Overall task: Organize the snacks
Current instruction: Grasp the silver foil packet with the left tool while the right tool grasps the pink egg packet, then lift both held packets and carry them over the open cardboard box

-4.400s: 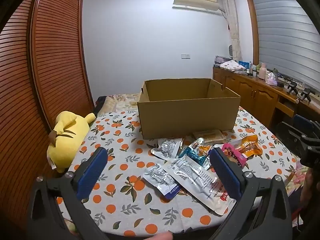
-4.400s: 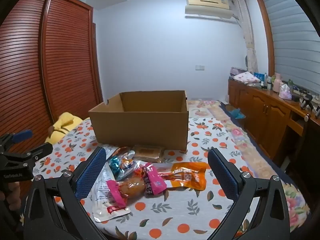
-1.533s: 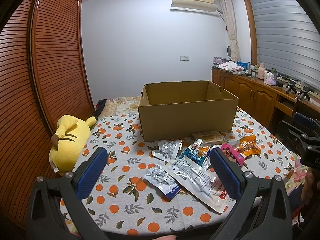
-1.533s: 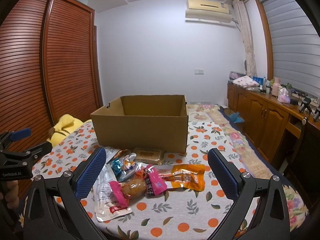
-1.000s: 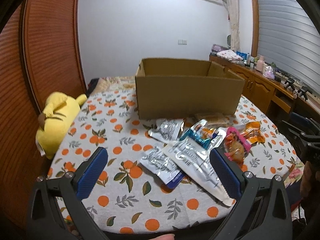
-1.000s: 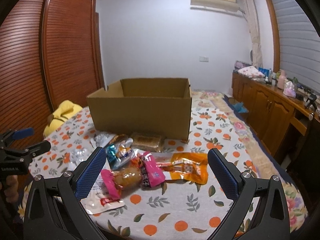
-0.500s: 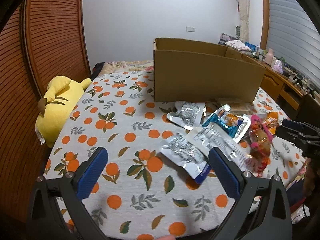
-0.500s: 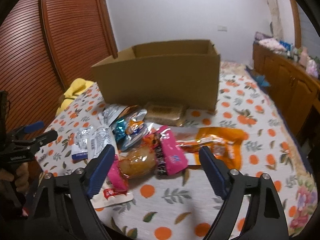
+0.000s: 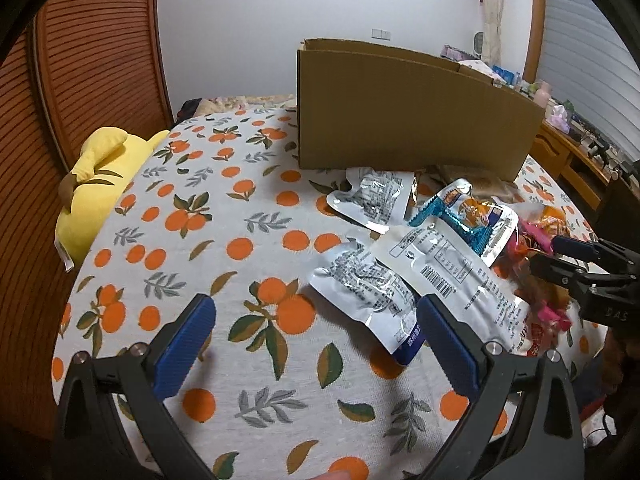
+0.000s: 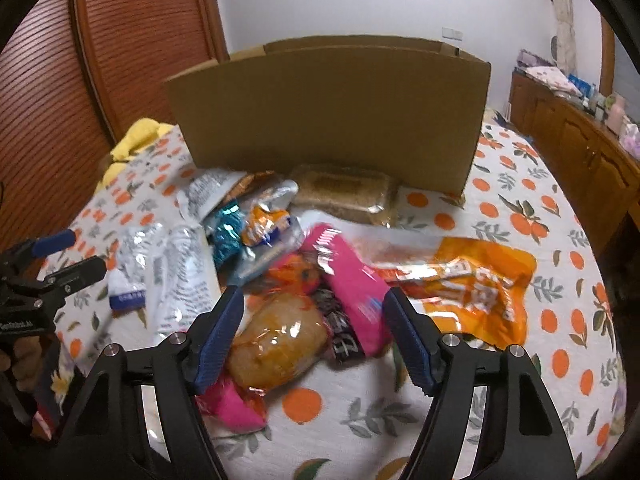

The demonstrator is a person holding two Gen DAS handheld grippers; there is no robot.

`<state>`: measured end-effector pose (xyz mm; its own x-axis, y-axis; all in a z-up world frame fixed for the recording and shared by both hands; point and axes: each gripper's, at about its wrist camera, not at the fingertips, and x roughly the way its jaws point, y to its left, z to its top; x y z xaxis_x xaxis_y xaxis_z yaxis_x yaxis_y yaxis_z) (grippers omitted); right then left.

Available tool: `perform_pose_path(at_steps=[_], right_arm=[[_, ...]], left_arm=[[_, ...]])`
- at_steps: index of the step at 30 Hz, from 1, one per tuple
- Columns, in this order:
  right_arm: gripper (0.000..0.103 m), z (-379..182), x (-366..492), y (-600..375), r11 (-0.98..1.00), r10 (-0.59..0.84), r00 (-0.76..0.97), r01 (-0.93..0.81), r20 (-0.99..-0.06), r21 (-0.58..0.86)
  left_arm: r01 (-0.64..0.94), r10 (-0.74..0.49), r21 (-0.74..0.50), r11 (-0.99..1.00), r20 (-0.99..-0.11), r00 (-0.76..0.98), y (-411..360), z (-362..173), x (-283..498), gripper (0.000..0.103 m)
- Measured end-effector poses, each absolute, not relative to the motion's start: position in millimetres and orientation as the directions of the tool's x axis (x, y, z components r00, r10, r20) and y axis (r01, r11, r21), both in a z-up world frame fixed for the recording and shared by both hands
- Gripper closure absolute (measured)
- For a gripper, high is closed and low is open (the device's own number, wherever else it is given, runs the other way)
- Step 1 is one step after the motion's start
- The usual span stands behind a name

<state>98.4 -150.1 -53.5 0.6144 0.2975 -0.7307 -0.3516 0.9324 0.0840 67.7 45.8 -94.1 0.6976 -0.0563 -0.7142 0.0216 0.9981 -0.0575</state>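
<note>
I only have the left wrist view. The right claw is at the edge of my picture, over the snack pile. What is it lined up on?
Observer: In the right wrist view, the right claw frames a clear pack holding a brown snack, and beside it a pink packet. Its jaws have just been closing, but the pads press on nothing yet.
Operator: What is the orange thing past it?
Observer: A flat orange packet, lying to the right of the pink packet, with nothing gripping it.
Operator: Anything against the box?
Observer: A brown biscuit-like pack lies at the front wall of the cardboard box.
</note>
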Motion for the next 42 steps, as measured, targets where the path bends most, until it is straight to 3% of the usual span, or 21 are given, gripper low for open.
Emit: perform_pose_path(at_steps=[8, 11, 13, 15, 29, 42], right_arm=[[0.028, -62.0, 96.6, -165.0, 0.931, 0.292, 0.58, -0.354, -0.761, 0.088], [0.033, -65.7, 94.8, -159.8, 0.923, 0.295, 0.576, -0.379, -0.762, 0.071], [0.05, -66.1, 92.3, -155.4, 0.919, 0.287, 0.585, -0.392, -0.759, 0.046], [0.057, -66.4, 91.0, -154.5, 0.919, 0.277, 0.595, -0.394, -0.754, 0.027], [0.057, -69.4, 87.5, -156.0, 0.914, 0.286, 0.616, -0.406, -0.734, 0.015], [0.057, -70.2, 86.0, -157.2, 0.908, 0.3, 0.623, -0.42, -0.722, 0.015]], left_arm=[[0.017, -0.063, -0.07, 0.997, -0.73, 0.68, 46.3, -102.8, 75.3, 0.003], [0.016, -0.066, -0.075, 0.997, -0.74, 0.669, 44.7, -106.1, 79.9, 0.005], [0.019, -0.068, -0.075, 0.997, -0.743, 0.666, 43.1, -106.9, 82.6, 0.006], [0.022, -0.068, -0.071, 0.997, -0.746, 0.662, 41.1, -108.1, 86.4, 0.007], [-0.036, -0.008, -0.04, 0.999, -0.767, 0.641, 76.6, -109.7, 94.3, 0.008], [0.141, -0.041, 0.058, 0.988, -0.789, 0.613, 43.1, -104.0, 128.4, 0.013]])
